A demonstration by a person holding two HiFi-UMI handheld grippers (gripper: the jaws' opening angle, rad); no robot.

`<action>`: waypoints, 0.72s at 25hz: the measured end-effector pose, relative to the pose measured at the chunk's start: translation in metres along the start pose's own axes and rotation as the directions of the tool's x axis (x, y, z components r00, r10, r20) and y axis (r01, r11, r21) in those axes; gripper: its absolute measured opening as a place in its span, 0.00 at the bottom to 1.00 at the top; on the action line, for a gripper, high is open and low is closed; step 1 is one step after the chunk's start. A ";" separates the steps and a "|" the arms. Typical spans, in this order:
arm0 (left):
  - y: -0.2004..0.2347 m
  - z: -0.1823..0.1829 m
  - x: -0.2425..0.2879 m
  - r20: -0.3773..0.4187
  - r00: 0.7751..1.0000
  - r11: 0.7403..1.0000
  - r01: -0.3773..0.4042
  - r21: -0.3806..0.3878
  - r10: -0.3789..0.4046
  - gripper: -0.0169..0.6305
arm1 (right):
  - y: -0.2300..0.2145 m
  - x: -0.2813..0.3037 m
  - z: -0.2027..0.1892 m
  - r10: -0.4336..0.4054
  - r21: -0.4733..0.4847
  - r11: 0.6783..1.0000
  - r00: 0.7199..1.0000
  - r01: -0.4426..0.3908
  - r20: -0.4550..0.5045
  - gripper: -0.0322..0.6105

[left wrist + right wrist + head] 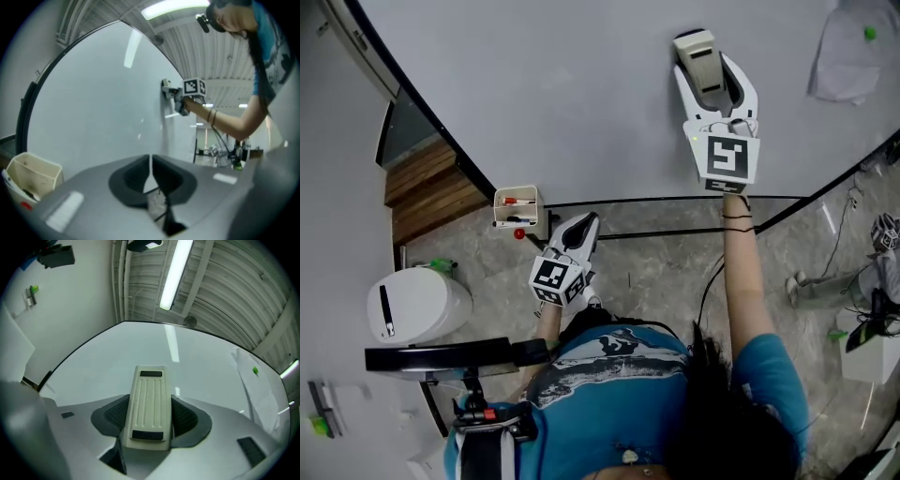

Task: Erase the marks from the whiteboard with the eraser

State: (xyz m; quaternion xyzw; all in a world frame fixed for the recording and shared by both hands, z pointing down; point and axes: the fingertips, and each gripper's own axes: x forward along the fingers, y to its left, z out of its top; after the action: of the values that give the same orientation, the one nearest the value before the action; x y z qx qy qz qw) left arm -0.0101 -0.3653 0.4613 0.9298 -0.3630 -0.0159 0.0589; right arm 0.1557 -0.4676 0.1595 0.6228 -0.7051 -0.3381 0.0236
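Observation:
The whiteboard (544, 84) fills the upper head view, and I see no marks on it. My right gripper (710, 75) is raised against it, shut on the cream ribbed eraser (697, 54). In the right gripper view the eraser (148, 405) lies between the dark pads, pointing at the whiteboard (93, 366). My left gripper (577, 232) hangs low by the board's bottom edge, shut with nothing in it; in the left gripper view its fingers (133, 174) meet. From there the right gripper (173, 96) shows against the whiteboard (93, 103).
A small cream pen tray (517, 207) with red markers hangs at the board's lower edge, left of my left gripper. A sheet of paper (851, 52) is stuck at the board's upper right. A white bin (414, 304) and a camera stand (455, 358) stand below left.

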 end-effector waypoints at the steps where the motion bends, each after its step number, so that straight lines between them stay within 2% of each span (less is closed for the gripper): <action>1: -0.002 0.000 0.001 -0.001 1.000 1.000 0.006 0.001 -0.006 0.04 | -0.018 0.000 0.001 -0.015 0.007 1.000 1.000 0.015 -0.002 0.46; 5: -0.007 0.002 0.004 -0.003 1.000 1.000 0.022 0.005 -0.022 0.04 | -0.081 -0.001 0.000 -0.078 0.091 0.993 0.997 0.079 -0.010 0.46; 9: -0.004 0.000 0.000 -0.003 1.000 1.000 0.014 0.005 -0.014 0.04 | -0.117 -0.003 -0.008 -0.120 0.136 0.983 0.993 0.122 -0.024 0.46; 12: 0.002 -0.004 -0.005 -0.005 1.000 1.000 0.000 0.002 0.000 0.04 | -0.125 -0.002 -0.013 -0.128 0.158 0.979 0.991 0.132 -0.032 0.46; 16: 0.008 -0.006 -0.011 -0.006 1.000 1.000 -0.010 0.001 0.010 0.04 | -0.120 0.004 -0.015 -0.154 0.141 0.977 0.987 0.158 -0.040 0.46; 18: 0.007 -0.006 -0.015 -0.003 1.000 1.000 -0.013 0.001 0.013 0.04 | -0.112 0.002 -0.016 -0.138 0.160 0.977 0.989 0.144 -0.048 0.46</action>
State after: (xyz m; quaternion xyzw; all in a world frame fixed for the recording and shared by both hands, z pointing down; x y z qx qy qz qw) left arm -0.0255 -0.3591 0.4680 0.9276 -0.3687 -0.0138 0.0591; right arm 0.2591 -0.4759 0.1140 0.6773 -0.6838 -0.2686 -0.0386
